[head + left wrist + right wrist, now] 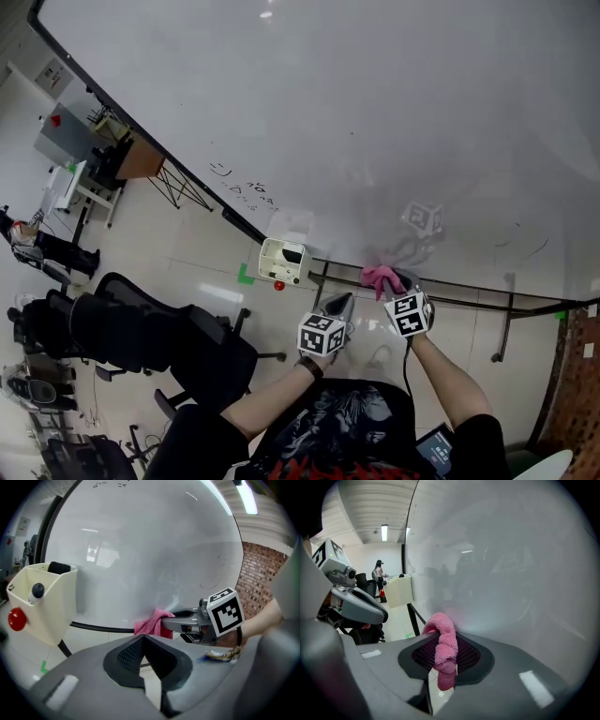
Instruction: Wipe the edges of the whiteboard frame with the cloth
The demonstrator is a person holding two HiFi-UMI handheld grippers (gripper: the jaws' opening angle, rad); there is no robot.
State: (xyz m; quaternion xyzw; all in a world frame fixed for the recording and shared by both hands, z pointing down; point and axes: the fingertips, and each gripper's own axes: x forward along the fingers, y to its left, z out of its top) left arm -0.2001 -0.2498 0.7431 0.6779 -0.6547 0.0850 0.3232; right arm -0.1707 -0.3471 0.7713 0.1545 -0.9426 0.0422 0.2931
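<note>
Pink cloth (380, 276) in R tool (445, 649); scribbles (246, 186) illegible.

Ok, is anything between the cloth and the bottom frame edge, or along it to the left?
Nothing between them: the pink cloth, clamped in the right gripper, is already at the bottom frame. Further left, a cream holder hangs on that edge and would likely block the wipe.
</note>
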